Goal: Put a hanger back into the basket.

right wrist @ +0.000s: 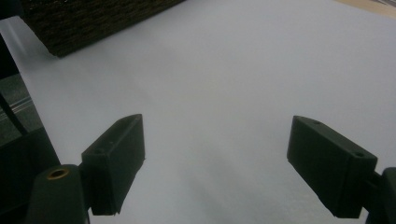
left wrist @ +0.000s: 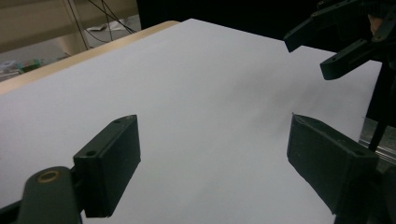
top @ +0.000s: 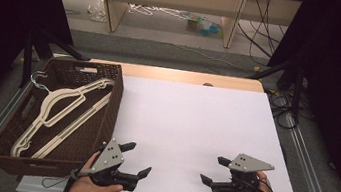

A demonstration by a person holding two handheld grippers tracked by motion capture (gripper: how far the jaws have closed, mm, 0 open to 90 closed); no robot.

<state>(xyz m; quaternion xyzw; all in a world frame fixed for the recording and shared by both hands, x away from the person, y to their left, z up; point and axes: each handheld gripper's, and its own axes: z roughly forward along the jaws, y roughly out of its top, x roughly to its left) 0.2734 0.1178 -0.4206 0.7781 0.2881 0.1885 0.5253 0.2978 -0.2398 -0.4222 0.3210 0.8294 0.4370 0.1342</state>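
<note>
Over at nine o'clock, cream hangers (top: 63, 111) lie stacked in the brown wicker basket (top: 104, 122) at the table's left edge — corralled, ready for picking. Left gripper (top: 138, 159) and right gripper (top: 214, 170) rest at six o'clock on the white tabletop (top: 191, 114), jaws spread wide, holding nothing — apparently poised to start.

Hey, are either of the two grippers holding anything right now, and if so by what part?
Nothing is held. The left gripper and right gripper are both open over the white sheet; the hangers lie in the basket.
</note>
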